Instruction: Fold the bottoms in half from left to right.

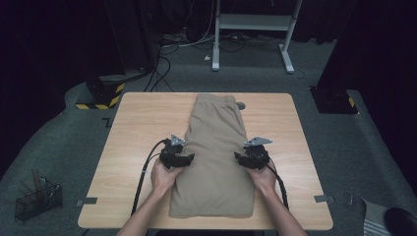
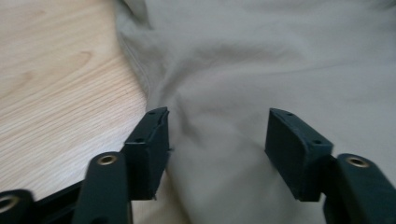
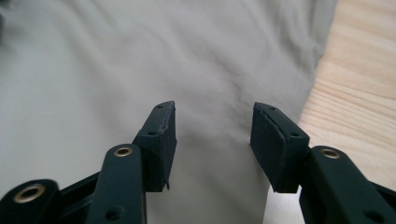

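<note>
Flanking folded khaki trousers (image 1: 215,152) lengthwise on tabletop (image 1: 133,142): left claw (image 1: 184,160) and right claw (image 1: 239,158) at opposite long edges, both spread apart, gripping nothing.

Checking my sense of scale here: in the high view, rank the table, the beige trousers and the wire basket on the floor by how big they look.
1. Table
2. Trousers
3. Wire basket, smallest, though it sits lower, farther from the camera.

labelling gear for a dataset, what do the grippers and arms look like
Both the left gripper and the right gripper are black, each topped by a grey three-cornered plate and trailing a black cable. Their jaws are flat black pads with small screw holes, on links with brass rivets. Forearms are bare, no sleeves.
</note>
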